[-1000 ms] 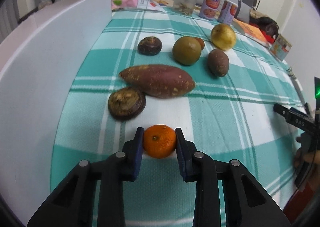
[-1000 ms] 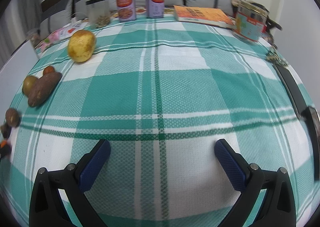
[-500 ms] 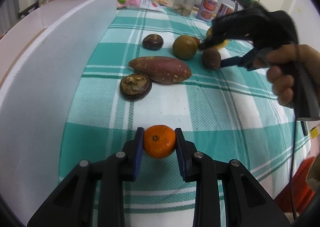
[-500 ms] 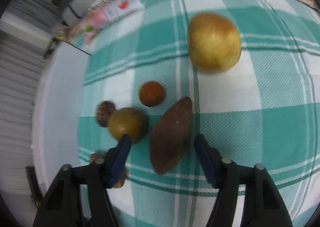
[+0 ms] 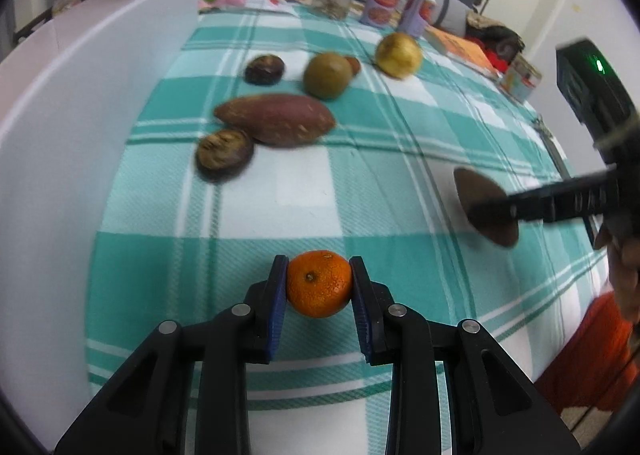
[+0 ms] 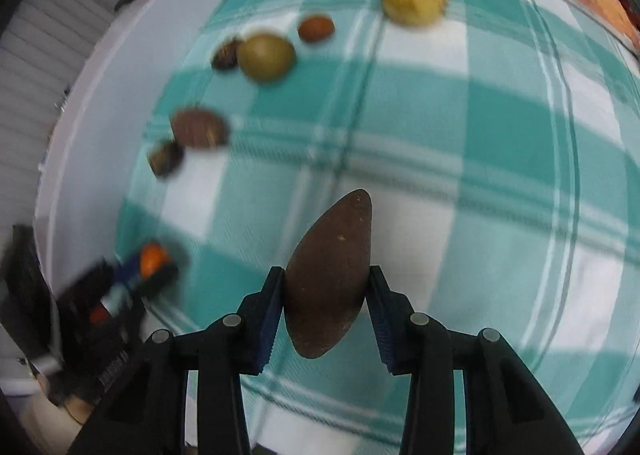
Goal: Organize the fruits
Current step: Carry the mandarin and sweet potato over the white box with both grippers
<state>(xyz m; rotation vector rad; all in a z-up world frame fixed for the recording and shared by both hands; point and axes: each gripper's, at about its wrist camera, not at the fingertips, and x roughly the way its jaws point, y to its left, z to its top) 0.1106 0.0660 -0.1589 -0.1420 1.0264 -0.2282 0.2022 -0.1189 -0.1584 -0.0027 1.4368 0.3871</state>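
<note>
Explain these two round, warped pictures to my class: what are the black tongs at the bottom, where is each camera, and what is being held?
There is no robot: a person holds a two-finger tool in each hand, with a wide-angle camera looking along its fingers. In the left-hand view, the left claw grips an orange mandarin. In the right-hand view, the right claw grips a brown pointed fruit. On the green checked cloth lie a sweet potato, a yellow pear and several smaller round fruits.

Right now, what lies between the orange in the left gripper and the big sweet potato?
Only bare checked cloth: the left wrist view shows nothing between the orange and the sweet potato.
</note>
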